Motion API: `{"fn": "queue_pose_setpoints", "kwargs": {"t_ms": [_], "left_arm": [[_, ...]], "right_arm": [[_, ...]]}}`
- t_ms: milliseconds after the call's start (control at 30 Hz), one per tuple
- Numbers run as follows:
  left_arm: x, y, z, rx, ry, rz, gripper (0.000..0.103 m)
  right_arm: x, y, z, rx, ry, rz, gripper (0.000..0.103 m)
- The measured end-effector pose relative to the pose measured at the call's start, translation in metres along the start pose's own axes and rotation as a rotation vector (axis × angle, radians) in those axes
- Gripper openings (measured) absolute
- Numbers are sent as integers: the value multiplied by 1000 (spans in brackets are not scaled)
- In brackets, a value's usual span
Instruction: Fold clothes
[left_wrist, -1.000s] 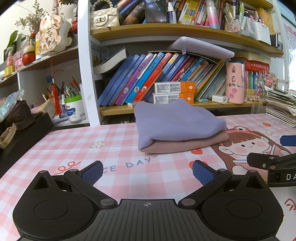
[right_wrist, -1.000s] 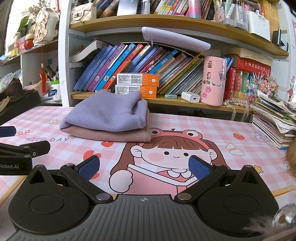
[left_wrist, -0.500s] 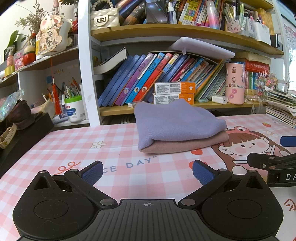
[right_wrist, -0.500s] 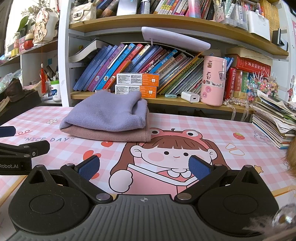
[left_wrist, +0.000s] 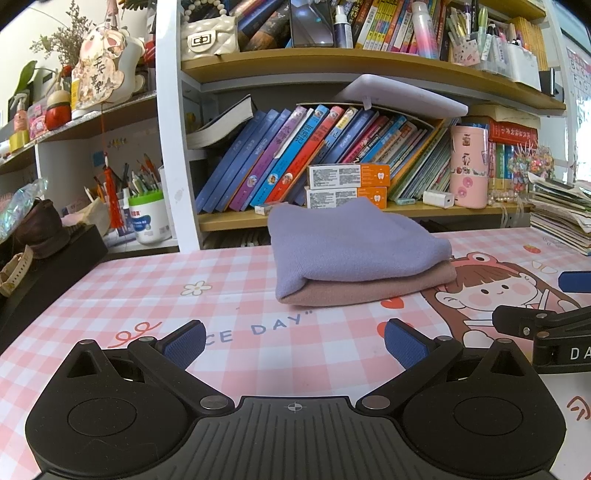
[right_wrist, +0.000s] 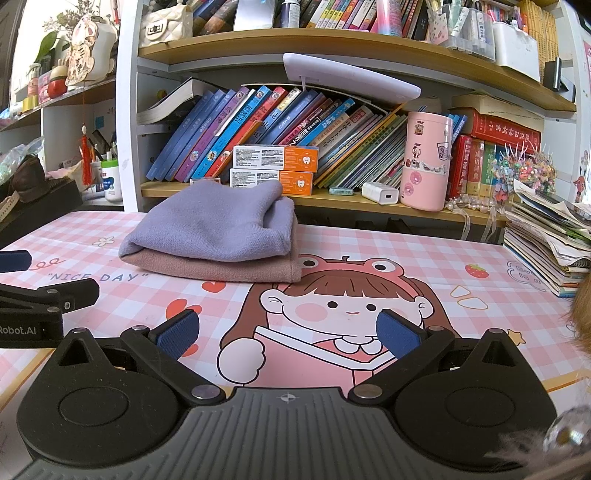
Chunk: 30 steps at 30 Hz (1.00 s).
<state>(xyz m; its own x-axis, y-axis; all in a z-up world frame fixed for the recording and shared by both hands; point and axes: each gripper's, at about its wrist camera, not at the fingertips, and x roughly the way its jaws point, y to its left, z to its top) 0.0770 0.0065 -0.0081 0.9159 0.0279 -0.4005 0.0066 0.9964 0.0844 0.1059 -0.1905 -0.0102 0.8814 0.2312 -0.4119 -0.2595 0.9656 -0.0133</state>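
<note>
Two folded garments lie stacked at the back of the pink checked table mat (left_wrist: 229, 325) (right_wrist: 406, 251): a lilac one (left_wrist: 343, 243) (right_wrist: 210, 221) on top of a dusty pink one (left_wrist: 369, 290) (right_wrist: 221, 267). My left gripper (left_wrist: 293, 341) is open over the mat, well short of the stack, with nothing between its blue pads. My right gripper (right_wrist: 288, 332) is open too, above the cartoon girl print, empty. Each gripper shows at the edge of the other's view: the right one (left_wrist: 546, 325) in the left wrist view, the left one (right_wrist: 40, 306) in the right wrist view.
A bookshelf (left_wrist: 332, 218) (right_wrist: 332, 201) full of leaning books, two orange boxes and a pink canister (right_wrist: 426, 160) stands directly behind the stack. A pile of papers (right_wrist: 546, 243) sits at the right edge. A black box (left_wrist: 48, 266) with a shoe lies left.
</note>
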Motion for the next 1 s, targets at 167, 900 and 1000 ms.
{"fn": "queue_pose_setpoints", "kwargs": {"t_ms": [167, 900, 1000], "left_arm": [[0, 1, 0, 0, -1, -1, 103], [0, 2, -1, -8, 4, -4, 103], [0, 1, -1, -6, 3, -3, 103]], "right_arm": [[0, 0, 0, 0, 1, 0, 103], [1, 0, 0, -2, 2, -2, 103], [1, 0, 1, -3, 2, -1, 103]]}}
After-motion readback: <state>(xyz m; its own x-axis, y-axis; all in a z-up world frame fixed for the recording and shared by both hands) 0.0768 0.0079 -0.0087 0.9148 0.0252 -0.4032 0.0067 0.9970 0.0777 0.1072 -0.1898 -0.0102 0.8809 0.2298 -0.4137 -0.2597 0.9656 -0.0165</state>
